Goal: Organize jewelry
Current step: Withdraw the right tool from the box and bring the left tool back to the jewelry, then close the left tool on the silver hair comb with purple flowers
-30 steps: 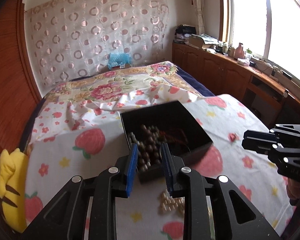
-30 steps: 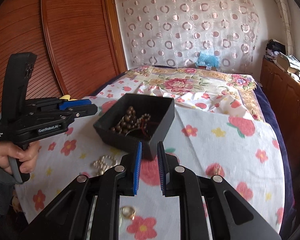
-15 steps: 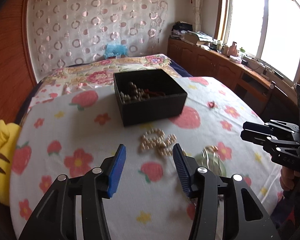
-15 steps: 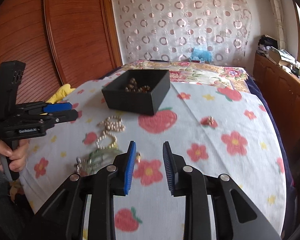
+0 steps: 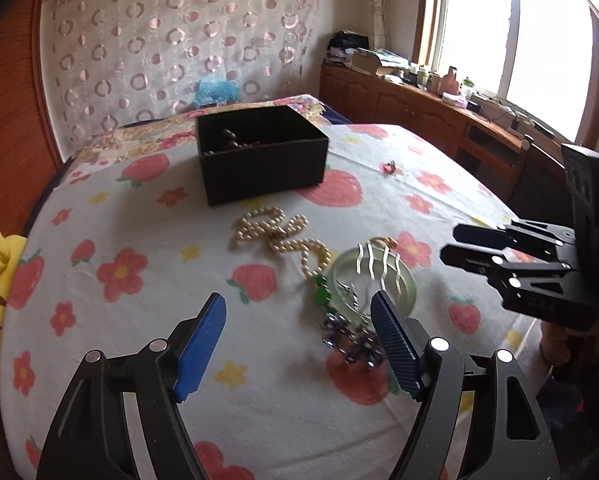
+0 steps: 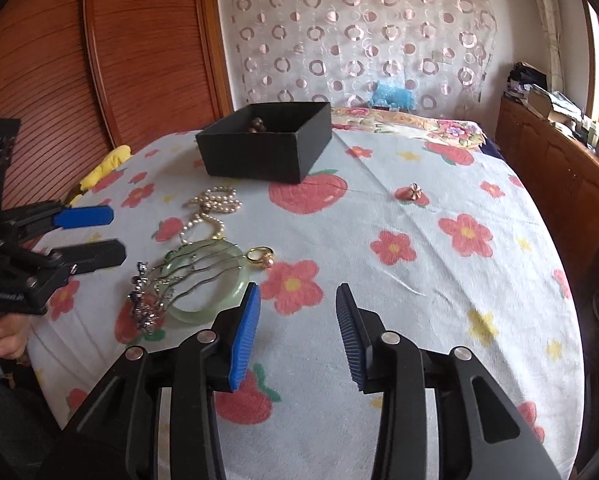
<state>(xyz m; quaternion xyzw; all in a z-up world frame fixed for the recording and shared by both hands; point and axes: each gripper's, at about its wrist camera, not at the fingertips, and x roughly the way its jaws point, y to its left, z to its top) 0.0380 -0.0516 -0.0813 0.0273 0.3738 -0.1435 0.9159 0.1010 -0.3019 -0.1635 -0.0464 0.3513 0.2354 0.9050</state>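
Left wrist: left tool (image 5: 297, 340) opening wide, empty; right tool (image 6: 297, 330) opening, empty.

1. The box (image 6: 265, 145) sat on the bed (image 6: 439, 272) at upper centre, beads (image 6: 256, 123) inside.
2. The pearl necklace (image 6: 211, 208) lay below it.
3. The bangle (image 6: 207, 280) lay lower left, a hair comb (image 6: 191, 270) across it.
4. The ring (image 6: 259, 257) lay just right of the bangle.
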